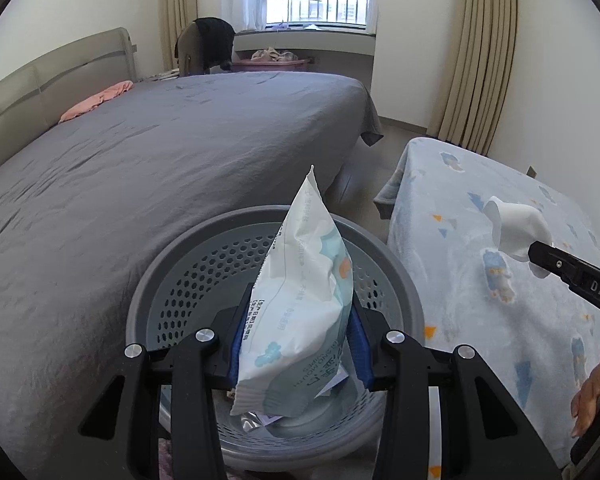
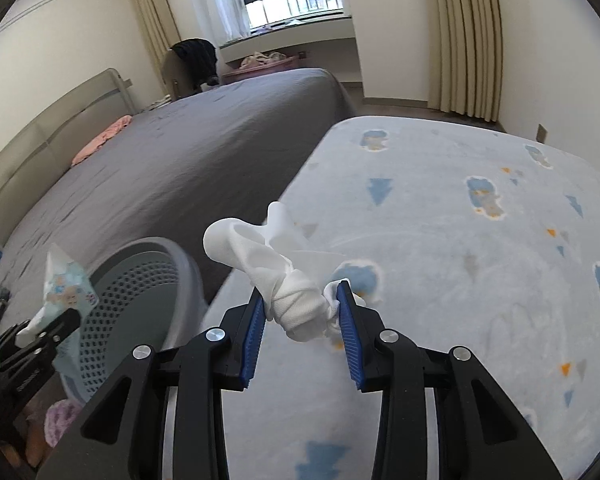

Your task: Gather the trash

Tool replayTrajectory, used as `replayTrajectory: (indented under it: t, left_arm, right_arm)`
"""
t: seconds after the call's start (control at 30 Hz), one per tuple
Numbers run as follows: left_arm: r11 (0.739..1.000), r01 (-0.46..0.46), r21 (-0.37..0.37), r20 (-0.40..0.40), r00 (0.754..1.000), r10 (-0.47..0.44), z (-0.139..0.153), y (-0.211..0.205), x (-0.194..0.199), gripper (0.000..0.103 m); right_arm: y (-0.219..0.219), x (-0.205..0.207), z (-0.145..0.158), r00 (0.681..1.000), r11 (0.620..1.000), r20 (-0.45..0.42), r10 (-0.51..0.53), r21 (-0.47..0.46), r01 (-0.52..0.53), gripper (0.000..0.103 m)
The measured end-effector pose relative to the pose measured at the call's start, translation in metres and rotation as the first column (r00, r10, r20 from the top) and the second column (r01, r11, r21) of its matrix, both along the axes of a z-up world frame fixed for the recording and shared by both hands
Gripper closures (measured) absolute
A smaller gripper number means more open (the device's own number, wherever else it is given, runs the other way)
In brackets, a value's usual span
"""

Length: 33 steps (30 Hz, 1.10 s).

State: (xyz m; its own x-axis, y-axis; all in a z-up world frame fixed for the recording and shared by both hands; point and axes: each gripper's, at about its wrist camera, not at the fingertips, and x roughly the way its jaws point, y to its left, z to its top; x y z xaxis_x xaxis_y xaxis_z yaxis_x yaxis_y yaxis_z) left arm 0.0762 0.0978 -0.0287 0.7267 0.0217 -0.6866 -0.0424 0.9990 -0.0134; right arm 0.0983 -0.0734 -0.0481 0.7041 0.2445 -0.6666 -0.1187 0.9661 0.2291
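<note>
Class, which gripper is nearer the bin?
Left. The left gripper holds a wipes pack right over the bin; the right gripper, clamping a tissue, is off beside it, above the blanket.

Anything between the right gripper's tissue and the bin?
Nothing solid on the way. The tissue, clamped in the right gripper, hangs over the blue blanket; the bin sits to its left. But the left gripper holds a wipes pack right above the bin's opening, partly blocking the drop.
</note>
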Motion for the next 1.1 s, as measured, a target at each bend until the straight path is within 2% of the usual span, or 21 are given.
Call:
replayTrajectory:
  t: [0.3, 0.53, 0.67, 0.7, 0.73, 0.77, 0.8, 0.83, 1.1]
  left_arm:
    - [0.998, -0.056, 0.019, -0.019, 0.998, 0.056, -0.008, 0.046, 0.003, 0.062]
    - [0.996, -0.084, 0.021, -0.025, 0.996, 0.084, -0.01, 0.069, 0.009, 0.06]
    - [0.996, -0.089, 0.018, -0.017, 0.996, 0.089, -0.009, 0.073, 0.012, 0.057]
    - [0.996, -0.088, 0.016, -0.018, 0.996, 0.088, -0.009, 0.073, 0.012, 0.051]
    - [0.996, -0.089, 0.016, -0.02, 0.996, 0.089, -0.009, 0.073, 0.012, 0.038]
    - [0.996, -0.092, 0.016, -0.018, 0.996, 0.092, -0.009, 0.074, 0.012, 0.032]
    - [0.995, -0.095, 0.016, -0.012, 0.995, 0.095, -0.009, 0.074, 0.011, 0.027]
    - [0.995, -0.095, 0.017, -0.01, 0.995, 0.095, -0.009, 0.073, 0.01, 0.027]
    - [0.995, -0.098, 0.012, -0.023, 0.995, 0.099, -0.01, 0.074, 0.007, 0.027]
  right_arm:
    - [0.093, -0.002, 0.002, 0.988, 0.988, -0.009, 0.152, 0.028, -0.152, 0.069]
    - [0.138, 0.013, -0.004, 0.976, 0.976, -0.029, 0.217, 0.014, -0.217, 0.068]
    - [0.145, 0.017, -0.005, 0.973, 0.974, -0.035, 0.226, 0.021, -0.225, 0.065]
    - [0.146, 0.018, -0.005, 0.973, 0.974, -0.034, 0.228, 0.023, -0.227, 0.064]
    - [0.146, 0.019, -0.005, 0.973, 0.974, -0.031, 0.228, 0.023, -0.227, 0.059]
    - [0.146, 0.019, -0.005, 0.974, 0.974, -0.029, 0.226, 0.021, -0.226, 0.053]
    - [0.146, 0.018, -0.006, 0.974, 0.974, -0.026, 0.224, 0.017, -0.224, 0.05]
    - [0.146, 0.017, -0.007, 0.975, 0.976, -0.021, 0.22, 0.01, -0.22, 0.046]
    - [0.14, 0.01, -0.009, 0.979, 0.98, -0.022, 0.201, 0.001, -0.201, 0.045]
